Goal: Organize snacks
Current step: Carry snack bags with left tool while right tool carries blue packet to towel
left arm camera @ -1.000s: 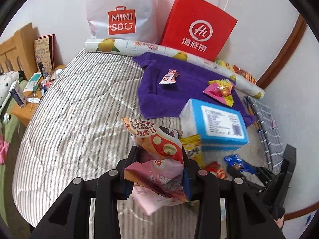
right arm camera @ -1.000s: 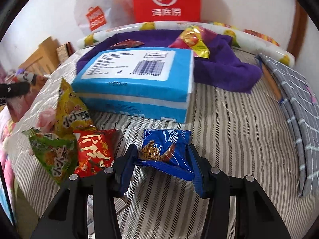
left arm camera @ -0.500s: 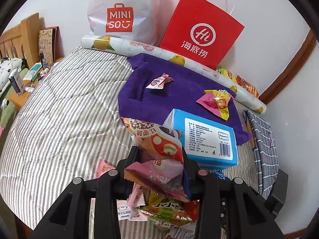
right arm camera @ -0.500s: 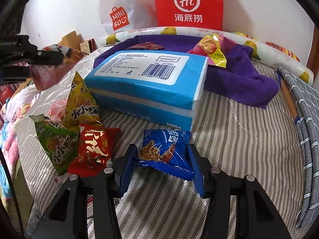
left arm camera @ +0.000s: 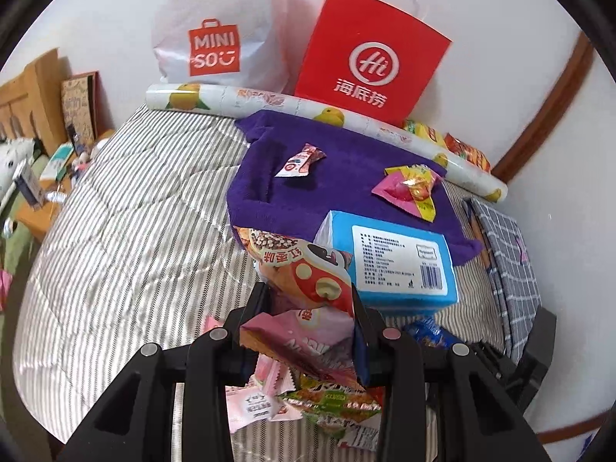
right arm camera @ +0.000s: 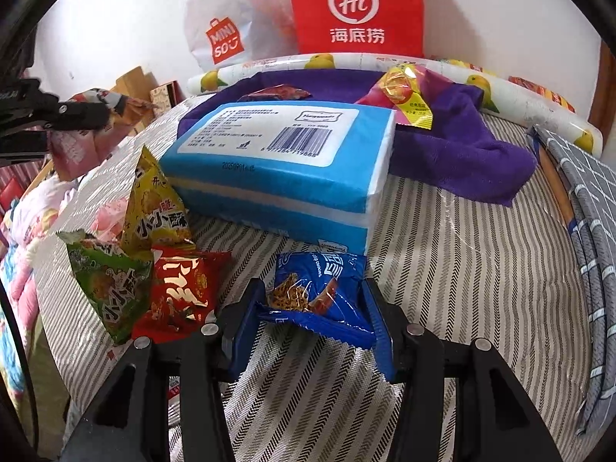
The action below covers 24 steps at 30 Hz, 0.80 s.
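My left gripper (left arm camera: 308,300) is shut on an orange and pink snack packet (left arm camera: 304,269) and holds it above the striped bed, over a heap of packets (left arm camera: 308,396). It also shows at the left of the right wrist view (right arm camera: 88,115). My right gripper (right arm camera: 312,300) is shut on a blue snack packet (right arm camera: 319,288), low over the bed in front of a blue tissue pack (right arm camera: 277,165). A purple towel (left arm camera: 346,192) beyond the tissue pack carries a small red-white packet (left arm camera: 300,159) and a pink-yellow packet (left arm camera: 412,190).
Green (right arm camera: 107,281), red (right arm camera: 177,292) and yellow (right arm camera: 154,208) packets lie left of my right gripper. A white MINISO bag (left arm camera: 215,27), a red paper bag (left arm camera: 369,57) and a patterned roll (left arm camera: 308,109) stand by the wall. A grey checked cloth (right arm camera: 589,211) lies right.
My left gripper has carried its packet forward and right, toward the tissue pack and over the heap. My right gripper has barely moved, still holding the blue packet.
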Motion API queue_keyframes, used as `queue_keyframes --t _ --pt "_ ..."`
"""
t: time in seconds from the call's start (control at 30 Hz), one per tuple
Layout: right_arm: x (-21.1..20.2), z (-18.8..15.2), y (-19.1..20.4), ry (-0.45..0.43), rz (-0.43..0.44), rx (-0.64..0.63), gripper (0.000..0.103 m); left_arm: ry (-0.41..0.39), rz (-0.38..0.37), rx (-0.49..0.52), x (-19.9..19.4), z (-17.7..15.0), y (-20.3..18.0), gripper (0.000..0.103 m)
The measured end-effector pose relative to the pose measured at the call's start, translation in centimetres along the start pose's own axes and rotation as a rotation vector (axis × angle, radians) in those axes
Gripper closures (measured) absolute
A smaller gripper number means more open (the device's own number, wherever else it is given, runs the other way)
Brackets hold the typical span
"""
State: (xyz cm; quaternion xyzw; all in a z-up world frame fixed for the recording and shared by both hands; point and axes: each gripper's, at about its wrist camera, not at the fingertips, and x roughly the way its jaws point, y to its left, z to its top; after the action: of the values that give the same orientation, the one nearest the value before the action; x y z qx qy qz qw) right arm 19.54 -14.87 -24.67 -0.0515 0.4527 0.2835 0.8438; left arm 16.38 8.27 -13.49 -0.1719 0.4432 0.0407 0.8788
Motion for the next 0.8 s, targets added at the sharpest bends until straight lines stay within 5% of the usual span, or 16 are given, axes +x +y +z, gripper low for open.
queue_keyframes --t 0.33,0.8 --pt "-5.3 -0.3 -0.7 -0.052 -0.108 0.153 0.053 -0.051 -0.063 0.084 -2.6 1.4 -0.3 0.067" --pt "-12.8 6.5 -0.6 -0.244 -0.191 0.202 0.053 -0.115 -0.094 0.168 -3.6 5.1 -2.8 0.067"
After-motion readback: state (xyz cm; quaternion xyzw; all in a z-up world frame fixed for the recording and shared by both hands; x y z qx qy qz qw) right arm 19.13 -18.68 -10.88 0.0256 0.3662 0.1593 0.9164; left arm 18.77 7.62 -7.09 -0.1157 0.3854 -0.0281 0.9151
